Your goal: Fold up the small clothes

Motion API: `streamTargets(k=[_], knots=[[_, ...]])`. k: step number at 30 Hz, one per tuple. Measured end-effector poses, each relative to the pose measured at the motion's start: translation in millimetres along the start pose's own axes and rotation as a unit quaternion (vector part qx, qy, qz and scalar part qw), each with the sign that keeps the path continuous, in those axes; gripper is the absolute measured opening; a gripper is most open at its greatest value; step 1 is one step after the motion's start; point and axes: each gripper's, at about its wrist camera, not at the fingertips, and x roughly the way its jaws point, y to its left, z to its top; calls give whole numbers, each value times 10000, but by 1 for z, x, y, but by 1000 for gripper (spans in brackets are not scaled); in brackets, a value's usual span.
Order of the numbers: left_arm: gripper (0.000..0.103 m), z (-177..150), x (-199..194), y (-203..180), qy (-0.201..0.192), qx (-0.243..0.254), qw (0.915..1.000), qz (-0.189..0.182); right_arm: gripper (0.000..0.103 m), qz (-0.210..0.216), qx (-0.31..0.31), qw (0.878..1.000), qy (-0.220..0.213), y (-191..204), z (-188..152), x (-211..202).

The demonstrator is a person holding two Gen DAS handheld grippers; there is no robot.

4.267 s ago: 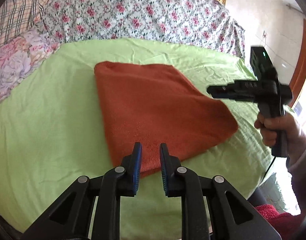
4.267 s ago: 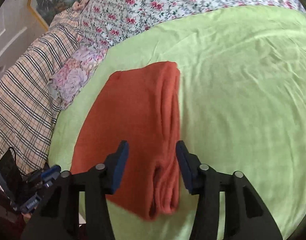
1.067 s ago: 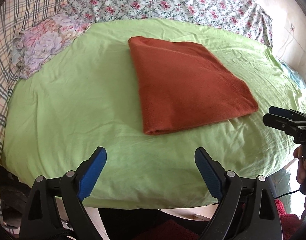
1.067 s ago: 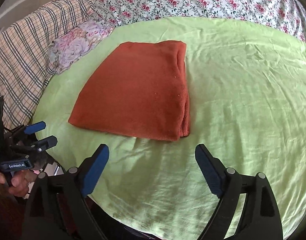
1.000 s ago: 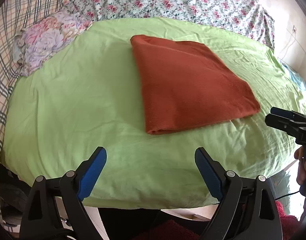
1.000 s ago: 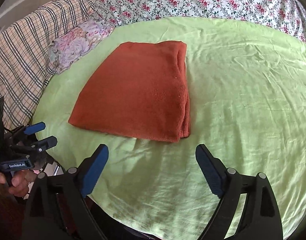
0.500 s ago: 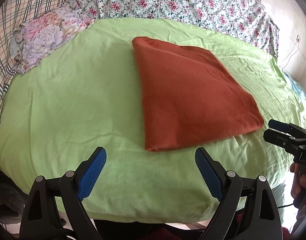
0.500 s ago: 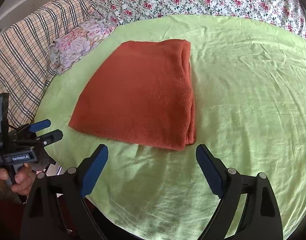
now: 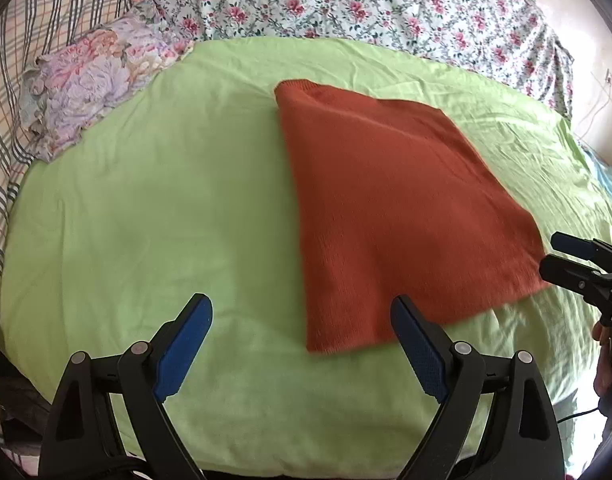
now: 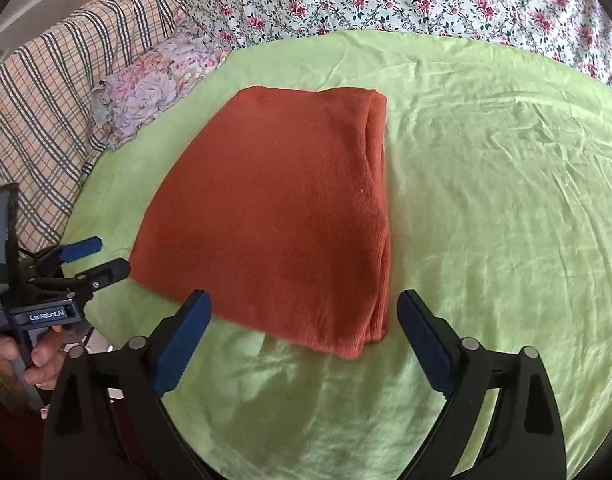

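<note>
A rust-orange garment [image 9: 393,208] lies folded into a flat rectangle on the green sheet [image 9: 146,208]. My left gripper [image 9: 301,302] hovers open above the garment's near left corner, pads touching nothing. In the right wrist view the garment [image 10: 290,216] shows stacked fold edges along its right side. My right gripper [image 10: 302,296] hangs over its near edge with jaws opening wide, clear of the cloth. The left gripper [image 10: 106,256] also shows at the garment's left corner, and the right gripper [image 9: 551,254] at its right corner.
A floral pillow [image 9: 82,84] and a plaid blanket [image 10: 38,112] lie at the left. A flowered bedspread [image 9: 345,4] covers the far side. The green sheet [image 10: 485,200] spreads bare to the right. A hand [image 10: 22,356] grips the left tool's handle beyond the bed's near edge.
Both grippers have moved in toward the garment, which now sits nearer and larger in both views. The right fingers stand slightly wider apart. The garment itself has not shifted.
</note>
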Motion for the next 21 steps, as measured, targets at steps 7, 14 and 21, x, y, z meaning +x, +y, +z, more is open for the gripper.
streamTargets(k=[7, 14, 21], knots=[[96, 16, 5, -3, 35, 28, 9997, 226, 99, 6, -224, 9997, 38, 6, 25, 10], [98, 23, 9, -8, 102, 161, 9994, 277, 101, 64, -423, 9990, 160, 18, 31, 16], [99, 34, 13, -14, -5, 269, 9987, 430, 102, 101, -324, 9992, 216, 17, 40, 22]])
